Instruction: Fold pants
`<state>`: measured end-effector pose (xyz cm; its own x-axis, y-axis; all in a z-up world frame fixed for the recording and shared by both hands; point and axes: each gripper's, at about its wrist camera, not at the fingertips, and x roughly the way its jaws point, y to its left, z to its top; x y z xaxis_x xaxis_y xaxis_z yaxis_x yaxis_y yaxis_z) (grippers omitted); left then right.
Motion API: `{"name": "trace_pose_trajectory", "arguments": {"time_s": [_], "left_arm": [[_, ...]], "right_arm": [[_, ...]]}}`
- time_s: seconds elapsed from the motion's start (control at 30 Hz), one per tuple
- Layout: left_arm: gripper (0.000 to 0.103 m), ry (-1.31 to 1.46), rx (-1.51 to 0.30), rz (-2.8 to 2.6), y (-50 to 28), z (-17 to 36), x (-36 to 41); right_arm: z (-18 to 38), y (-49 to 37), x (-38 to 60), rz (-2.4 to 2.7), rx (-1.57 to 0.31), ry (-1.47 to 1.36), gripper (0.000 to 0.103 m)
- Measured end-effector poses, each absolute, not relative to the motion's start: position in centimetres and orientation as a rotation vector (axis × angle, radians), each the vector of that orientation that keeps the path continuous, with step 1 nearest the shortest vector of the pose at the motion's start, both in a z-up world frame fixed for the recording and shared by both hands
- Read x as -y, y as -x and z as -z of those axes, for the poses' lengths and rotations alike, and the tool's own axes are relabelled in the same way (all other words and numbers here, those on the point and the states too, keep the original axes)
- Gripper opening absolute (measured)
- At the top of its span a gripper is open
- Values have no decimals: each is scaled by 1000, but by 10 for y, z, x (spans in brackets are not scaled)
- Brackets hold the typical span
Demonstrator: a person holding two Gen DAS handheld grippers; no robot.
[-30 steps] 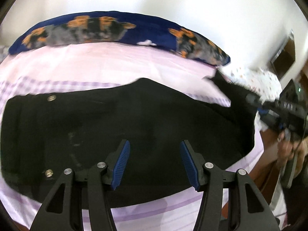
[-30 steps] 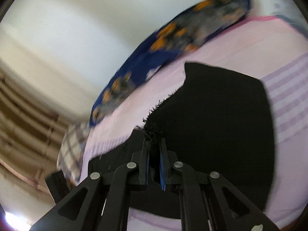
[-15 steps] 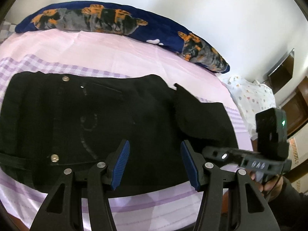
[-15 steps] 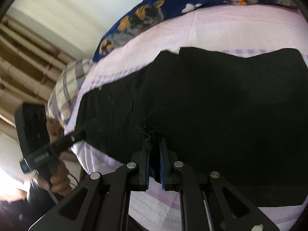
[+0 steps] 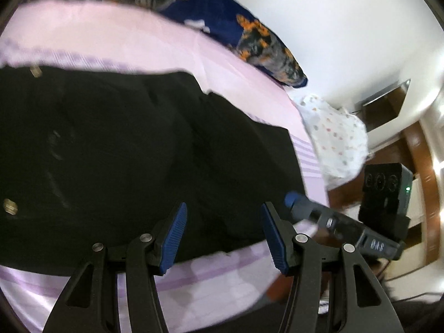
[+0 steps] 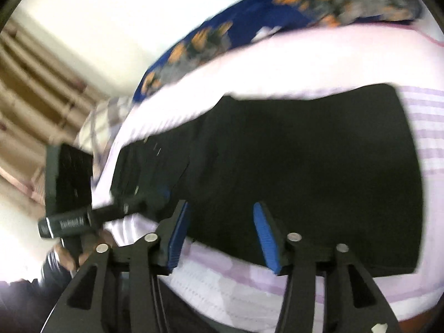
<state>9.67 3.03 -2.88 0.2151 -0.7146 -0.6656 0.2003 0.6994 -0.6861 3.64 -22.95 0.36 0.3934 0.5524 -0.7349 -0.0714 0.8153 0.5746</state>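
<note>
Already doubled over on the pink-and-lilac bedsheet, the black pants lie flat on the bed, with one layer resting on another and its edge running from about 12 o'clock toward 5 o'clock in the left wrist view. The left gripper hangs above the near hem of the garment with its blue-padded jaws well apart and nothing between them. The right gripper hovers at the same near edge; its jaws are opening, and no cloth shows between the pads, so the pants appear to be lying free. Each tool shows in the other's camera, the right one at 4 o'clock in the left view, the left one at 9 o'clock in the right view, gripped by a hand. A navy patterned pillow lies along the far side of the bed at 12 o'clock, and a spotted white cloth sits at 3 o'clock. Judging by the stacked layers, at least one fold looks done; a further fold to shorten the bundle, and some smoothing, probably remain.
</note>
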Motion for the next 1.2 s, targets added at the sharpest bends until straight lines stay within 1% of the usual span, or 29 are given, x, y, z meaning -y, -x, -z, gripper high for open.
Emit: {"name": "trace_pose_trajectory", "arguments": {"time_s": [0.17,0.43,0.67,0.8,0.9,1.07,1.1,1.13,1.17,1.2], "left_arm": [[56,610,-1296,677,-104,46,-19],[56,595,-1415,662,-107,65,0],[56,639,-1458,636,-111,67,3],[56,612,-1458,602,-113,65,-8],[56,651,-1464,597,-115,71,-11],[55,615,-1477,657,-115,73,18],[47,606,-1472,661,-115,72,25],[36,596,-1467,668,-115,72,30],[15,575,-1462,652,-115,71,33],[8,550,-1458,632,-115,70,35]], "right_arm": [[-5,-38,261,-314,-1051,-612,49],[9,-38,284,-258,-1056,-703,49],[20,-38,287,-249,-1071,-741,49],[21,-37,291,-240,-1056,-752,49],[25,-38,294,-235,-1057,-775,49],[26,-37,294,-227,-1058,-782,49],[26,-37,294,-225,-1058,-779,49],[26,-37,294,-223,-1058,-774,49],[26,-36,294,-213,-1061,-764,49],[25,-36,294,-205,-1064,-756,49]]}}
